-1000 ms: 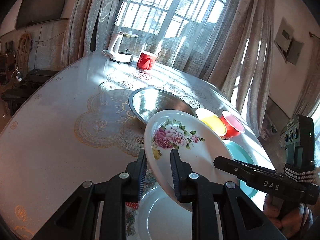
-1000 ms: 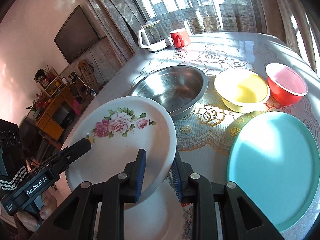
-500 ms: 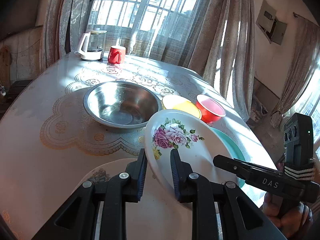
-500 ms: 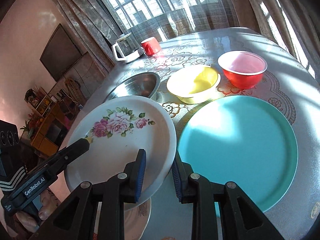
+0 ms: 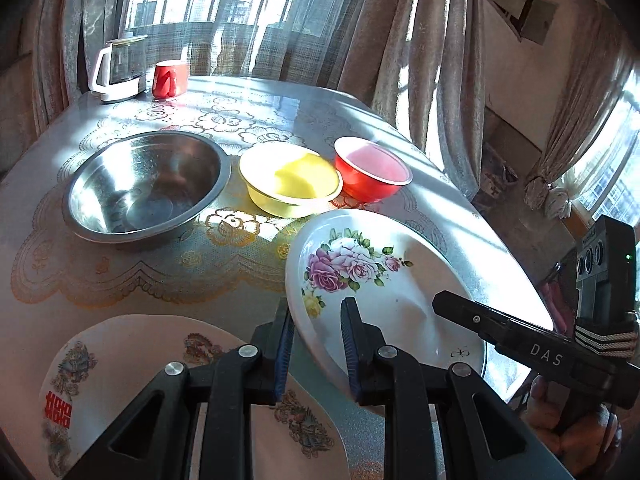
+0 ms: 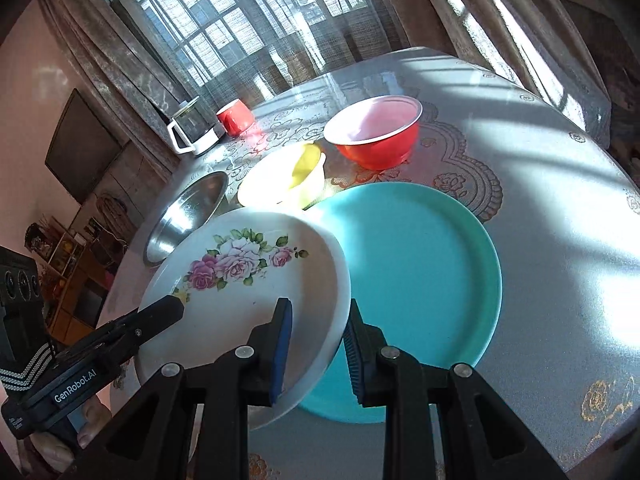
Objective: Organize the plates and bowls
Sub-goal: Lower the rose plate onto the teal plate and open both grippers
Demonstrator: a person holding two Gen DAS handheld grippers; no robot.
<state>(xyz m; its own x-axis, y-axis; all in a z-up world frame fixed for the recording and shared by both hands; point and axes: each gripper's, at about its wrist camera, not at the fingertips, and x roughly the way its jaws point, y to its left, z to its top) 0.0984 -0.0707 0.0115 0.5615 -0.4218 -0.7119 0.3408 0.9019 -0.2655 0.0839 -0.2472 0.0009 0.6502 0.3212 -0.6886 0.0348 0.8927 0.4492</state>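
Note:
A white plate with pink roses [image 5: 360, 280] [image 6: 248, 280] is held tilted above the table by both grippers. My left gripper [image 5: 317, 308] is shut on its near-left rim. My right gripper [image 6: 318, 308] is shut on the opposite rim, and one of its fingers [image 5: 472, 316] reaches over the plate from the right. The rose plate overlaps the left edge of a teal plate [image 6: 420, 272] lying flat on the table. A pale plate with red characters [image 5: 120, 380] lies at the near left. Behind stand a steel bowl [image 5: 144, 188], a yellow bowl [image 5: 292, 184] and a red bowl [image 5: 372, 172].
A glass kettle [image 5: 118, 68] and a red mug [image 5: 170, 78] stand at the table's far edge by the curtains. The round table [image 6: 560, 200] has a lace-patterned cover and drops off close on the right. A person's hand [image 5: 560, 424] grips the right tool.
Both grippers have carried the rose plate sideways to the right, away from the pale patterned plate and over the teal plate. The grip on both rims is unchanged.

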